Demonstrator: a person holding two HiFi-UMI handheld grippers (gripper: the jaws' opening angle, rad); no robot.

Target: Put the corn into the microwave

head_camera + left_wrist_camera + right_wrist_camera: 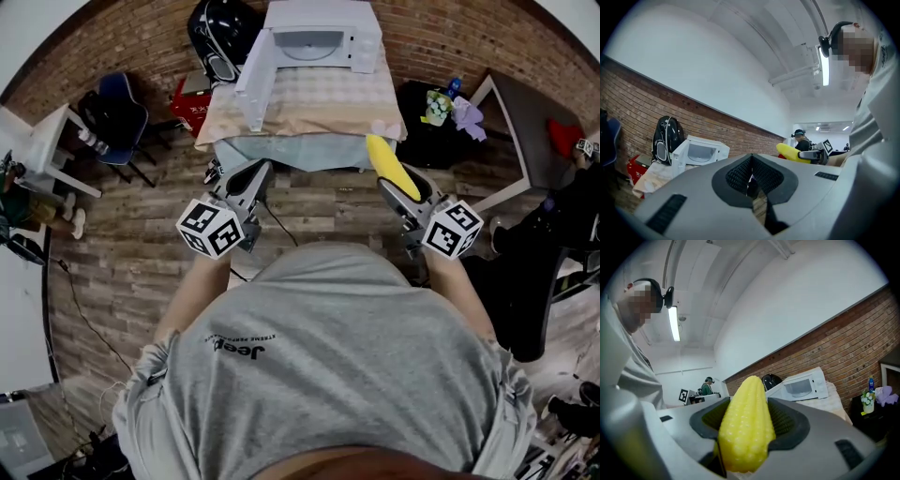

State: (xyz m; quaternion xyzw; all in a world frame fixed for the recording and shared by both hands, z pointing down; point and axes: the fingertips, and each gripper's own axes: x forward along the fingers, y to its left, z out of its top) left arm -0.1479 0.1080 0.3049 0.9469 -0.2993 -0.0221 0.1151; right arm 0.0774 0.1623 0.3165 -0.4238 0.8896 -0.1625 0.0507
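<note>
Since the corn sits clamped between the jaws of the right hand-held gripper, with its pointed end sticking out past the pads, its long axis runs along the line the gripper points, forward toward the table. In the head view the tip reaches about as far as the table's near edge. The microwave stands at the table's far end, ahead and off to the left of the corn. Its mouth faces the person, and its door is swung out on the left side. The corn probably has to go forward and slant leftward, tip first, to enter the opening. The right hand carries it and is the one placed to deliver it. The left hand-held gripper has its jaws together on nothing and hangs in front of the open door, near the table's left corner.
</note>
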